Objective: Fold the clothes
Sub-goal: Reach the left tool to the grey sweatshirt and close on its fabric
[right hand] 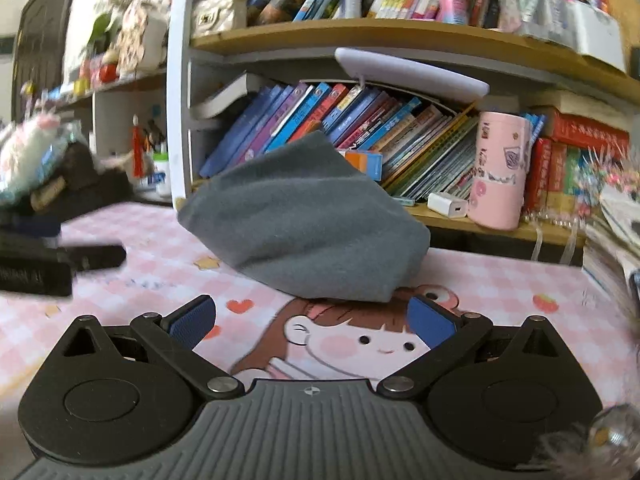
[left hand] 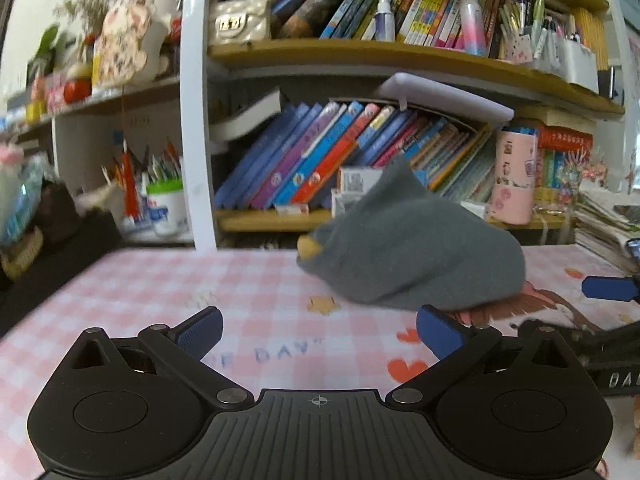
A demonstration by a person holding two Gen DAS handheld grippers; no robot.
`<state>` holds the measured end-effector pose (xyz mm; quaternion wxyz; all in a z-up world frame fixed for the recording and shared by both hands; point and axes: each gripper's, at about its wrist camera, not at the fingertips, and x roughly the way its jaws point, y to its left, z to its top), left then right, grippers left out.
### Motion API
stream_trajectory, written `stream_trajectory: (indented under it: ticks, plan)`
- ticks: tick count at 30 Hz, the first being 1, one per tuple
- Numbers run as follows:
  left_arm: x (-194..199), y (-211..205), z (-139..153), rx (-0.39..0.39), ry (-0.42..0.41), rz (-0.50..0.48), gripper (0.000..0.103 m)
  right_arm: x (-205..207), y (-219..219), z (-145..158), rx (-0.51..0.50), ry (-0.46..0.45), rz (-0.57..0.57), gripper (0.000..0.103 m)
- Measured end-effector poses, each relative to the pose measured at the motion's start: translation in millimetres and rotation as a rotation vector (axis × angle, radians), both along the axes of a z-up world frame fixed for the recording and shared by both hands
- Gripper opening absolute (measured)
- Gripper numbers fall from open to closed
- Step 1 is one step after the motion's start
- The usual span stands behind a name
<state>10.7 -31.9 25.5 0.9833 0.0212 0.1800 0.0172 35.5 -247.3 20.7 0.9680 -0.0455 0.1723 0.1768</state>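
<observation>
Soft, light grey cloth (right hand: pixel 304 224) slumps mid-frame on the desk (right hand: pixel 500 284); pinch its peak. Left claw (left hand: pixel 320 330) and right claw (right hand: pixel 312 320) gape wide, empty.

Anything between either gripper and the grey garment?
Nothing visible. Only bare pink checked mat lies between the open left gripper and the grey garment, and the same for the open right gripper; the garment sits just ahead of its fingertips.

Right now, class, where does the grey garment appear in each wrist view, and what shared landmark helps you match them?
Left wrist: grey garment lies right of centre, beyond the open left gripper.
Right wrist: it sits centre, ahead of the open right gripper.
Shared landmark: the pink cup on the shelf behind it.
</observation>
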Motion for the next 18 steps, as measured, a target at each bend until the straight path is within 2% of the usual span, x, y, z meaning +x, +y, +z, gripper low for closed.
stream_trajectory:
  ticks: [3,7,9,12,14,18]
  plan:
    - [13,-8,7,0.034,-0.002,-0.015,0.103,10,-5,-2,-0.010,-0.011,0.014,0.103]
    - [36,-18,15,0.084,-0.004,-0.032,0.103,20,-22,-4,0.072,-0.008,0.017,0.103]
    - [50,-24,18,0.120,-0.002,-0.055,0.103,22,-36,-5,0.132,0.007,-0.004,0.103]
    - [77,-36,27,0.193,-0.013,-0.032,0.103,21,-54,-2,0.147,0.001,-0.052,0.103]
    - [95,-46,34,0.241,-0.041,-0.037,0.103,23,-68,2,0.192,0.011,-0.091,0.103]
    - [136,-76,39,0.289,-0.062,-0.099,0.103,29,-89,6,0.295,0.058,-0.092,0.100]
